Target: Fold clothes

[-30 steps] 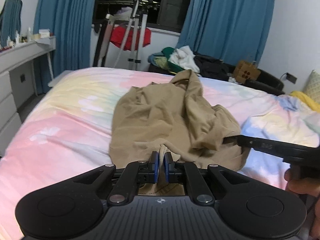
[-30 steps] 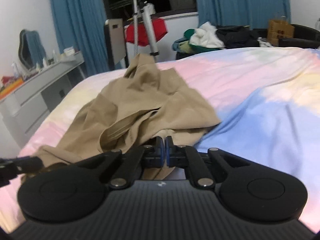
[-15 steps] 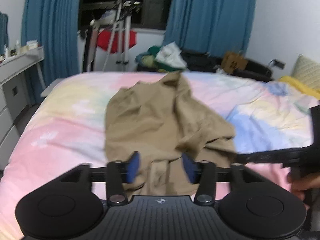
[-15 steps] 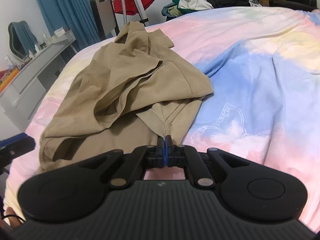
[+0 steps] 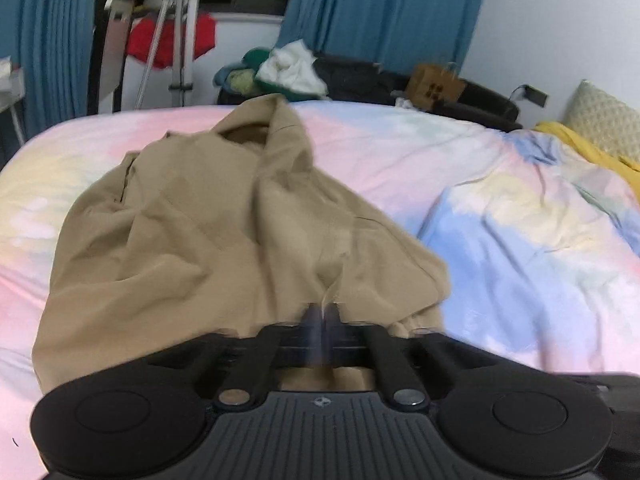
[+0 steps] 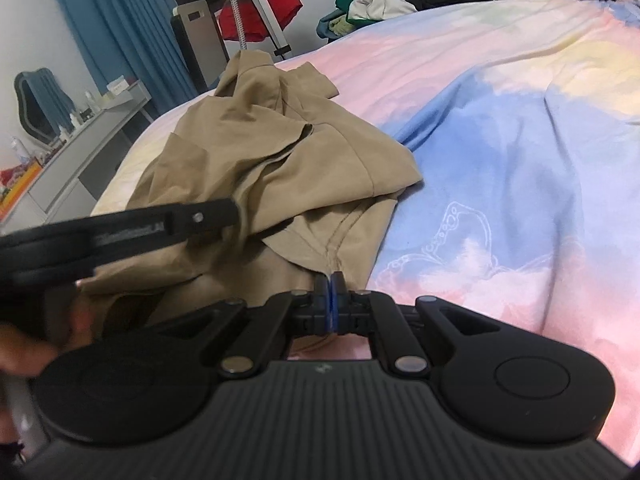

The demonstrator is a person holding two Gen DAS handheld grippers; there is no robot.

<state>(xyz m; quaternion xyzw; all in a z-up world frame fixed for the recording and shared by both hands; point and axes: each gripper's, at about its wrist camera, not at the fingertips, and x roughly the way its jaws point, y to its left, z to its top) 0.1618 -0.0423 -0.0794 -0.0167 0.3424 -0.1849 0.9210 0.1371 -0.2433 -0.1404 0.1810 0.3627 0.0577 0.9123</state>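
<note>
both claws pinched tight on the crumpled tan cotton garment [image 5: 208, 236], left claw [image 5: 322, 312] and right claw [image 6: 333, 280] each gripping its near edge, on the pastel tie-dye bed [image 6: 520, 152].

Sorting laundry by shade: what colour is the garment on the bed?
Tan garment, clearest in the right wrist view.

pastel duvet [image 5: 520, 240], blue curtains [image 5: 380, 12], perhaps dresser [image 6: 80, 148]
</note>
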